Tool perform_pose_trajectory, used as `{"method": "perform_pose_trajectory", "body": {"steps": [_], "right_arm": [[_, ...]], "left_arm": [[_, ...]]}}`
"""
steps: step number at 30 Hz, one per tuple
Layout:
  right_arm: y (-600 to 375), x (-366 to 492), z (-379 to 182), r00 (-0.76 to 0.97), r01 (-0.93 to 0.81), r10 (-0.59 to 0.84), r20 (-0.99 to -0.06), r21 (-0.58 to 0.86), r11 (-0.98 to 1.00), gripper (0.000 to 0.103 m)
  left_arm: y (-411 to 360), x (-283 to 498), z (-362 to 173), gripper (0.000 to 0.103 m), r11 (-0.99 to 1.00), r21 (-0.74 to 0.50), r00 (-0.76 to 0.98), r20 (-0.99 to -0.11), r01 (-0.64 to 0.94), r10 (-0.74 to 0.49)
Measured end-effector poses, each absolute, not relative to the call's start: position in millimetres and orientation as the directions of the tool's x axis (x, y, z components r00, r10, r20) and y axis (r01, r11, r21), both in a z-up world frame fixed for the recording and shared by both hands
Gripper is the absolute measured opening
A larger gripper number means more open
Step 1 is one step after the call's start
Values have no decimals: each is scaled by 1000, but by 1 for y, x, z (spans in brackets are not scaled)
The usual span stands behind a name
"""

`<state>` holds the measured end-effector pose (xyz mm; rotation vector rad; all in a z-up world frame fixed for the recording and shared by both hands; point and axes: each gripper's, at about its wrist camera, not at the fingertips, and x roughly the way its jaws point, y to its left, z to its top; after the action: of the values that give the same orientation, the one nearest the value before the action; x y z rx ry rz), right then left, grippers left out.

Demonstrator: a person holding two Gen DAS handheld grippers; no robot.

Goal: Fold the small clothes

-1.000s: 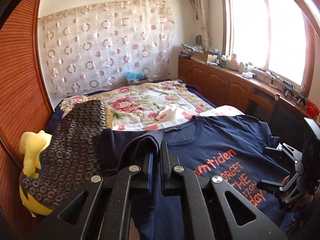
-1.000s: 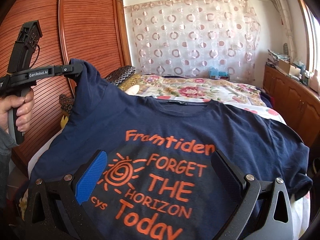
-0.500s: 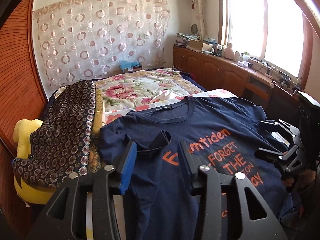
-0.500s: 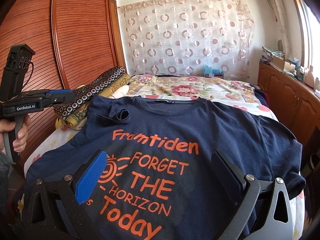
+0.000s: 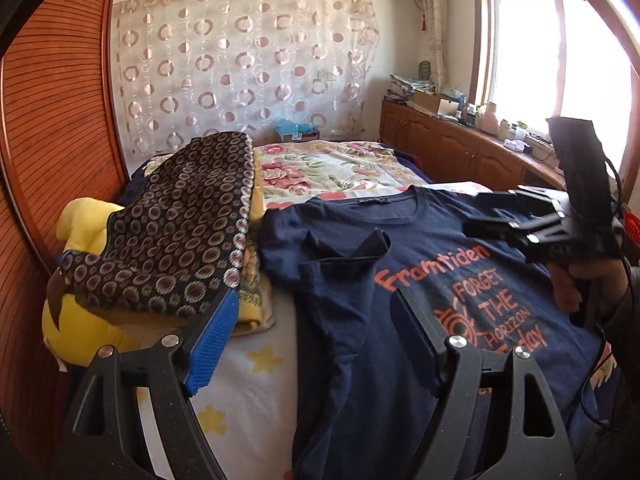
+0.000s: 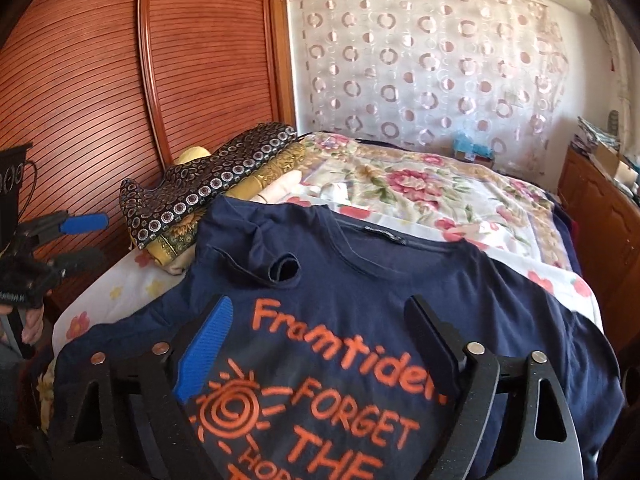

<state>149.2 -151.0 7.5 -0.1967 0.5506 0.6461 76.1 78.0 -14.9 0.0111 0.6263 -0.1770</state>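
Two handheld grippers over one navy T-shirt (image 5: 352, 280) lying face up on a bed (image 5: 248, 392), orange lettering uppermost. The left gripper (image 5: 316, 344) has its jaws wide and opening; part of the shirt's side lies below the gap, but neither pad presses the cloth. The right gripper (image 6: 320, 344) has its jaws wide and closing above the printed chest, with no fabric pinched between them. One sleeve (image 6: 276, 268) is folded inward onto the chest, its cuff curled up; the other sleeve lies flat at the far side. Beside the shirt, near the wooden wardrobe (image 6: 100, 80), rests one stack of dark ring-patterned cloth (image 5: 172, 232) over one yellow plush toy (image 5: 84, 320). One floral bedspread (image 6: 420, 196) covers the bed beyond the collar. One hand (image 5: 576, 284) grasps the right gripper's handle.
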Motion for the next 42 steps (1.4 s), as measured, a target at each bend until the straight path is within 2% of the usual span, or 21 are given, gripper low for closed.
{"method": "perform_pose_trajectory", "body": {"steps": [6, 9, 15, 18, 22, 25, 33, 40, 42], "right_arm": [[-109, 189, 4, 588, -686, 549, -595, -6, 728, 61], [-85, 207, -5, 539, -719, 565, -625, 9, 695, 44], [-44, 244, -30, 444, -751, 554, -705, 45, 658, 36], [-35, 255, -40, 422, -755, 521, -742, 30, 655, 29], [-33, 266, -45, 417, -763, 496, -761, 4, 647, 8], [-35, 273, -39, 424, -760, 504, -752, 6, 649, 3], [-58, 265, -17, 510, -719, 509, -693, -19, 695, 1], [-75, 283, -10, 661, -552, 347, -665, -119, 825, 1], [-77, 281, -13, 662, -547, 350, -663, -107, 830, 1]], "left_arm": [[88, 67, -25, 79, 987, -69, 793, -590, 142, -155], [91, 62, -30, 79, 988, -70, 790, -594, 137, -152], [99, 55, -35, 79, 988, -90, 787, -597, 126, -154], [101, 53, -39, 79, 988, -93, 785, -601, 121, -152], [101, 53, -45, 79, 988, -98, 780, -606, 121, -155], [99, 55, -48, 79, 987, -102, 774, -612, 124, -161], [98, 55, -51, 79, 987, -105, 768, -621, 118, -158], [97, 54, -51, 79, 987, -109, 766, -622, 121, -163], [95, 56, -52, 79, 986, -107, 765, -623, 127, -166]]}}
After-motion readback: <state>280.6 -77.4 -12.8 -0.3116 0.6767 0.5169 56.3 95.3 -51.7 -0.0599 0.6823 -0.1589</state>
